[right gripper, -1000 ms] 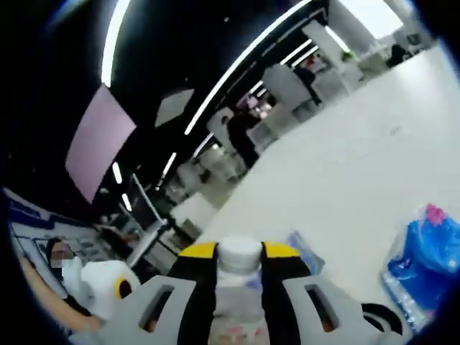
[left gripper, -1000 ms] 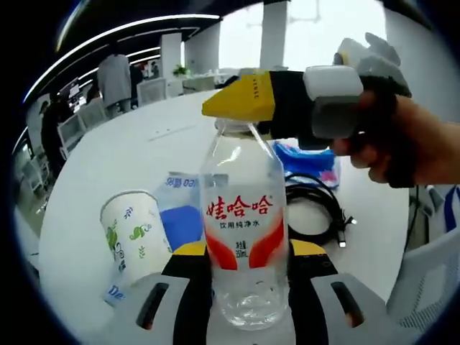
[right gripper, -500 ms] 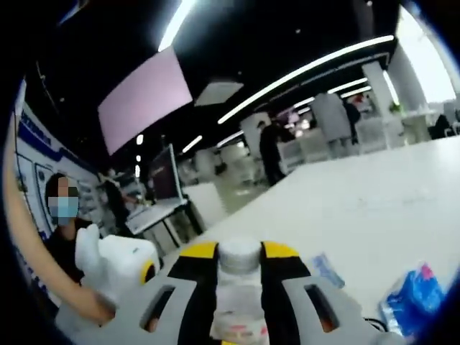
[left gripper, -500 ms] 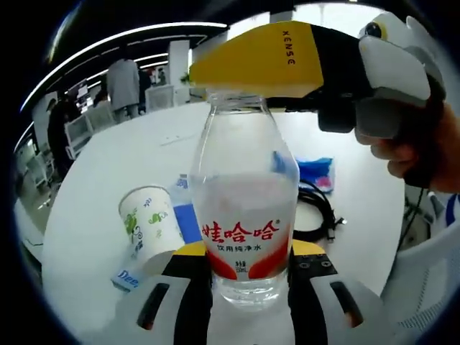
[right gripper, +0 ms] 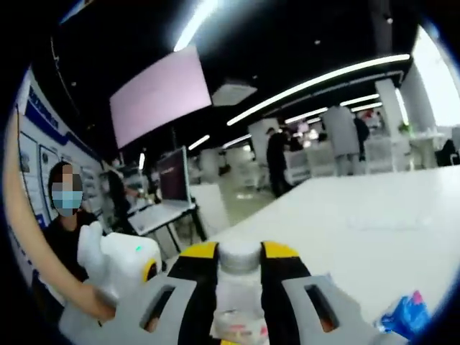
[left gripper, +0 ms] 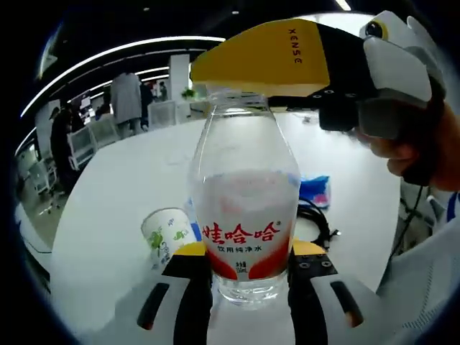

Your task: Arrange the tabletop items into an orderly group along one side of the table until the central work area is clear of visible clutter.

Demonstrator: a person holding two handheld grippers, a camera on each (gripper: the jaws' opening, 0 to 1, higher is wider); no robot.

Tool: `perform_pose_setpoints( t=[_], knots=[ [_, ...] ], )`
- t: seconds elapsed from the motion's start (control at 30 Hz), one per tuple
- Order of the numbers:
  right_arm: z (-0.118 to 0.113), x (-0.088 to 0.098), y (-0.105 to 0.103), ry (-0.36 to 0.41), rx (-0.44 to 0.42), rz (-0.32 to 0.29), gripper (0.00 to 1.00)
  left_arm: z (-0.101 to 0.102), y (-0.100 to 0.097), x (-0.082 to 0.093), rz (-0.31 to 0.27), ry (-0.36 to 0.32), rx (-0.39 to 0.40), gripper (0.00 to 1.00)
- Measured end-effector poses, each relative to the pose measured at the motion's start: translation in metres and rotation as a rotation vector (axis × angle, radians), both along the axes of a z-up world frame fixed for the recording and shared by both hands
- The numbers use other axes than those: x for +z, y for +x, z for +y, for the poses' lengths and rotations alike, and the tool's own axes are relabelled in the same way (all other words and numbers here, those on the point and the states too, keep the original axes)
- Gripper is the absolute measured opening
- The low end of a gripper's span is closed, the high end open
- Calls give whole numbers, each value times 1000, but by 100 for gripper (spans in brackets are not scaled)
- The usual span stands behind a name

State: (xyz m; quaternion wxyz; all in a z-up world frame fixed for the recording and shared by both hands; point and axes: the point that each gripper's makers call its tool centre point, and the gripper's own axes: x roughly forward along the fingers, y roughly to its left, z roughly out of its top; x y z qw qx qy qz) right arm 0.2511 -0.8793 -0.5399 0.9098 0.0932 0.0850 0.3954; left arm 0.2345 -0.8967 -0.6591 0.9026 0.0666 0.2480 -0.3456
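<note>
Bottle [left gripper: 244,208] of water, clear with a red-and-white label, stands upright between the jaws of the left tool [left gripper: 248,269], which are clamped on its base above the white counter [left gripper: 122,194]. To that tool's left, a paper cup [left gripper: 167,236] with green leaf print sits just beside it. Ahead and to its right lie a black cable [left gripper: 316,219] and a blue packet [left gripper: 314,190]. The right tool [right gripper: 239,267] reaches in over the bottle's top, its jaws closed on the white cap [right gripper: 239,256].
</note>
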Motion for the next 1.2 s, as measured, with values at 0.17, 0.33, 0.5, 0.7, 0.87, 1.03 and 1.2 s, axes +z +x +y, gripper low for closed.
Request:
perform_pose_setpoints(
  t=[0.17,0.33,0.5,0.7,0.87,1.03,1.2],
  knots=[
    [11,22,2,-15,20,-53,18,7,8,19,-46,-16,6,38],
    [21,35,7,-27,49,-77,18,20,18,34,-86,-19,10,38],
    [31,44,15,-29,71,-101,18,28,31,42,-112,-20,23,38],
    [42,49,32,-34,144,-116,18,39,50,48,-132,-29,88,38],
    [51,49,46,-50,206,-135,18,45,69,47,-127,-32,153,38],
    [54,54,65,-50,258,-150,18,47,89,53,-137,-40,207,38],
    [57,54,82,-51,303,-157,18,52,108,53,-152,-21,248,38]
  ],
)
